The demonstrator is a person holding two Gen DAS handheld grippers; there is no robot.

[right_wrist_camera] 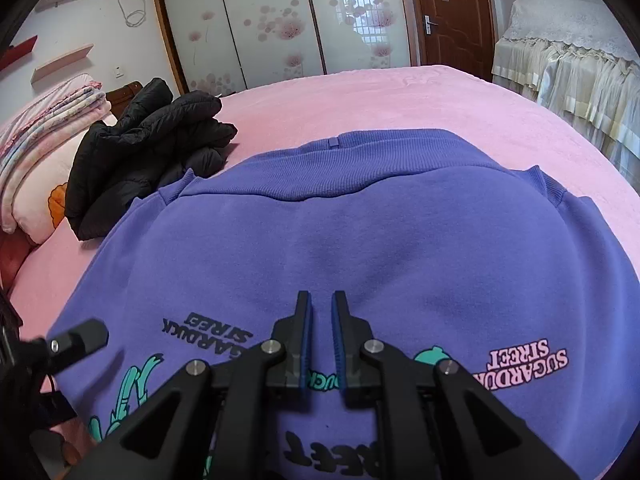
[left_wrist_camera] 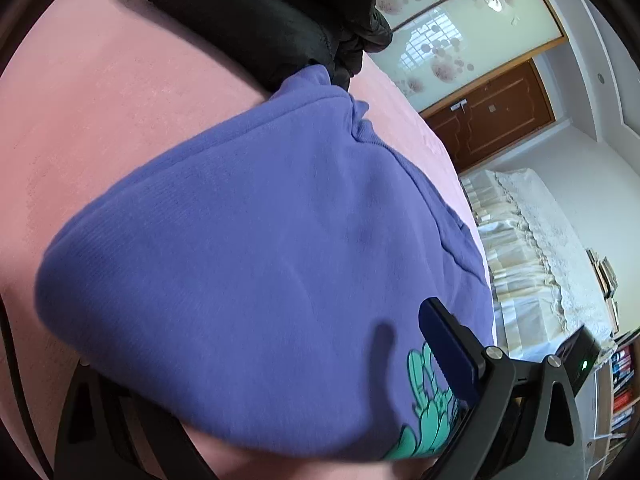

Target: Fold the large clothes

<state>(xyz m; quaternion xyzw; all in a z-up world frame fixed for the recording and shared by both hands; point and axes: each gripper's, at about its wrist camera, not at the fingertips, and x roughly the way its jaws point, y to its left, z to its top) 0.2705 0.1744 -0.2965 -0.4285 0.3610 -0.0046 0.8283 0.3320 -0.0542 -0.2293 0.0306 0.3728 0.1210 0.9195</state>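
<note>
- The right gripper (right_wrist_camera: 322,308) sits at the bottom centre of the right wrist view; its two blue-padded fingers (right_wrist_camera: 305,332) stand almost together, a thin slit between them with no cloth in it, so they grasp nothing.
- Its tips hover over the printed front of the purple sweatshirt (right_wrist_camera: 360,240); whether they touch the fabric cannot be told.
- The left gripper (left_wrist_camera: 500,344) shows at the lower right of the left wrist view: one blue-padded finger (left_wrist_camera: 444,344) lies over the sweatshirt (left_wrist_camera: 260,260) near a teal print, the other stands well apart beyond the garment's edge. The fingers are spread wide and nothing sits between them.
- In the right wrist view, a black tip of the left gripper (right_wrist_camera: 80,336) pokes in at the lower left, over the sweatshirt's edge.
- The sweatshirt lies folded on the pink bed (right_wrist_camera: 400,100), filling the middle and bottom of the right wrist view. Its ribbed band faces the top of the frame, the "SUGARDUCK STREET" lettering reads upside down toward the bottom, and its long axis runs left to right.
- In the left wrist view it stretches from lower left up to a narrow end at upper centre.
- A black padded jacket (right_wrist_camera: 148,152) lies bunched at the sweatshirt's upper left corner, touching it.
- Folded blankets (right_wrist_camera: 48,120) sit at the far left edge.
</note>
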